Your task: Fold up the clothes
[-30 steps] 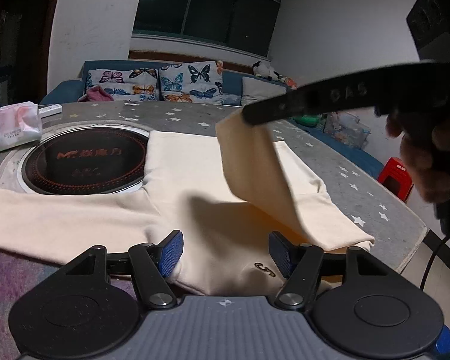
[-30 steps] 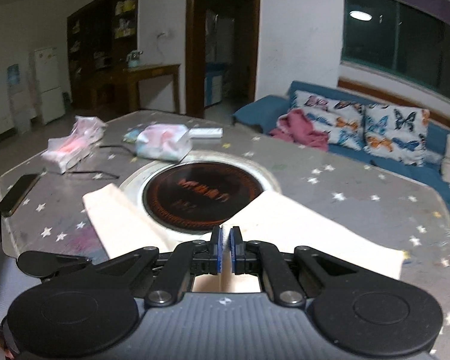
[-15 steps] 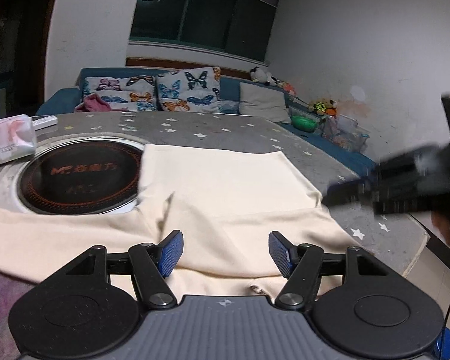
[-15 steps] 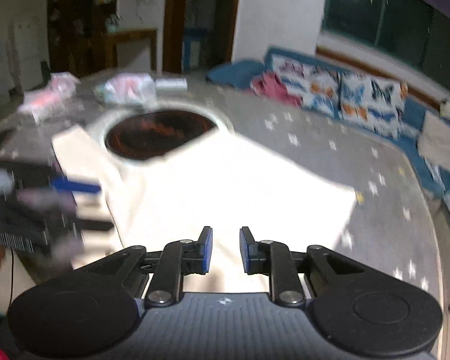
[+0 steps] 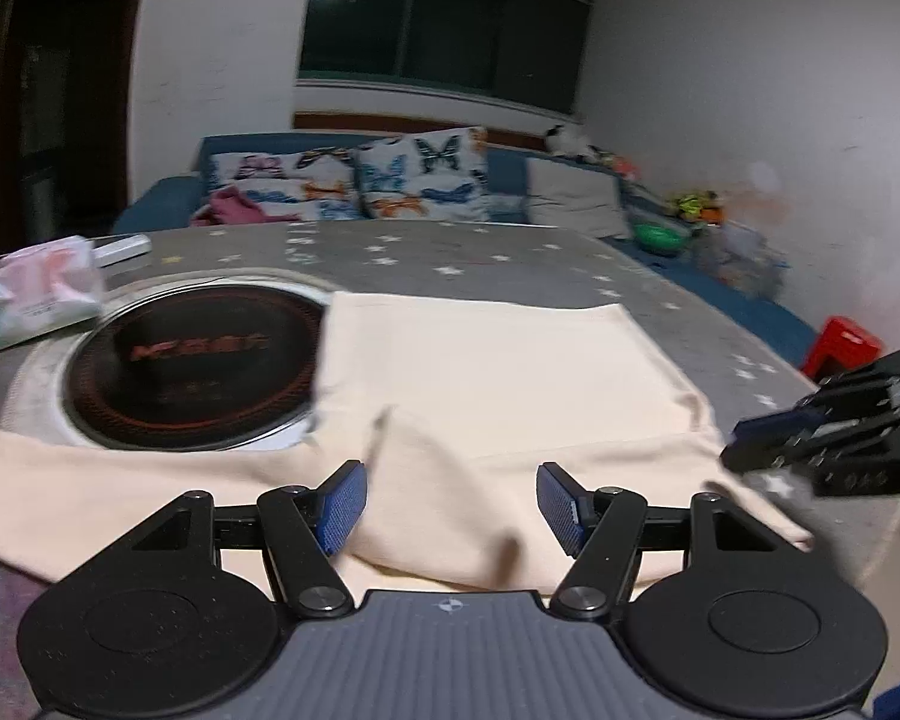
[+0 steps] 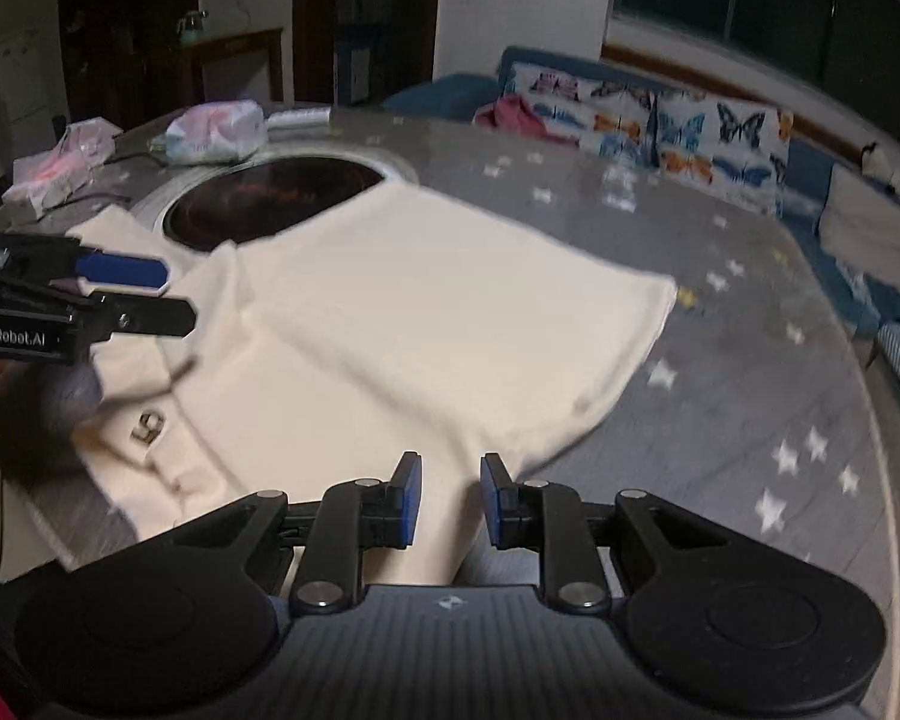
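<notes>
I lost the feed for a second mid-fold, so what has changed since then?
The right gripper let go of the flap of the cream cotton shirt that it held pinched in the air. That flap now lies folded flat over the shirt's body. The gripper dropped low beside the shirt's near edge, jaws parted and empty. The left gripper stays open, holding nothing. The round black cooktop and tissue packs are unmoved.

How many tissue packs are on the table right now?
2. One tissue pack lies beside the round cooktop at its far side; the other tissue pack sits near the table's left edge. More may be out of view.
</notes>
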Tool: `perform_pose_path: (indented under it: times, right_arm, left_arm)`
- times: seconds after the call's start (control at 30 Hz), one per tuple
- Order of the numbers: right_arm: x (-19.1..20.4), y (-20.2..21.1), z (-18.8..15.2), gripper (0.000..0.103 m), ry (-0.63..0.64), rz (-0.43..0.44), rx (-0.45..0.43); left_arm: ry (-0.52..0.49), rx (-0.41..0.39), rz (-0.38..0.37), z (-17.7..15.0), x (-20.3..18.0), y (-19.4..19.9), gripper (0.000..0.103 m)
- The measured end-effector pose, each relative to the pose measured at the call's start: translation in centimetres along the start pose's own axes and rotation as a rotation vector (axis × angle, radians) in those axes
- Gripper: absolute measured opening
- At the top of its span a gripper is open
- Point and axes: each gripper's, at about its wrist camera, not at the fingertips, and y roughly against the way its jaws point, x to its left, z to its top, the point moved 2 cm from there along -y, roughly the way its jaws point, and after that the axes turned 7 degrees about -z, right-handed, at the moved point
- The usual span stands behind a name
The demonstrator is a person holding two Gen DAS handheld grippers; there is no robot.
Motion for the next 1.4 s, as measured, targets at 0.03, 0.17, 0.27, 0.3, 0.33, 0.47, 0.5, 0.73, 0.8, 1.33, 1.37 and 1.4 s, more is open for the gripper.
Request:
perform_pose_path:
  times: [0.03,0.17,0.27,0.3,0.33,0.47,0.5,0.73,0.8,1.33,1.37,1.4]
  right_arm:
    - [0.0,-0.3,0.3,0.021,0.008,0.000,-0.006]
    - [0.1,-1.8,1.2,0.023,0.064,0.018,-0.017]
    - [0.5,-2.8,1.4,0.024,0.122,0.047,-0.002]
    - [0.6,-3.0,1.5,0.024,0.135,0.054,0.004]
    - [0.7,-3.2,1.5,0.024,0.148,0.063,0.011]
    - [0.3,-3.4,1.5,0.018,0.155,0.088,0.033]
    - [0.2,-3.4,1.5,0.016,0.156,0.090,0.036]
    - [-0.2,-2.5,1.3,0.002,0.168,0.062,0.023]
    - [-0.4,-1.8,1.2,0.001,0.175,0.049,0.011]
    - [-1.1,-1.6,1.4,0.009,0.169,0.075,-0.039]
    - [-0.9,-2.0,1.5,0.011,0.174,0.089,-0.034]
    - [-0.7,-2.5,1.6,0.012,0.178,0.105,-0.024]
  left_arm:
    - [0.004,0.007,0.010,-0.1,0.3,0.0,0.066]
    - [0.000,0.037,0.025,-0.6,0.8,-0.4,0.066]
    - [0.001,0.050,0.025,-0.8,1.0,-0.7,0.065]
    - [0.005,0.054,0.025,-0.9,1.0,-0.8,0.064]
    - [0.008,0.056,0.026,-0.9,1.1,-0.9,0.061]
    - [0.008,0.053,0.033,-0.9,1.2,-0.9,0.041]
    - [0.008,0.051,0.035,-0.9,1.3,-0.9,0.037]
    - [0.023,0.013,0.021,0.0,1.2,0.4,0.004]
    - [0.005,-0.014,0.023,0.4,0.8,1.1,0.004]
    - [-0.018,0.038,0.038,-0.4,0.5,-0.3,0.030]
    - [-0.021,0.044,0.036,-0.5,0.5,-0.5,0.030]
    - [-0.026,0.049,0.034,-0.6,0.5,-0.7,0.030]
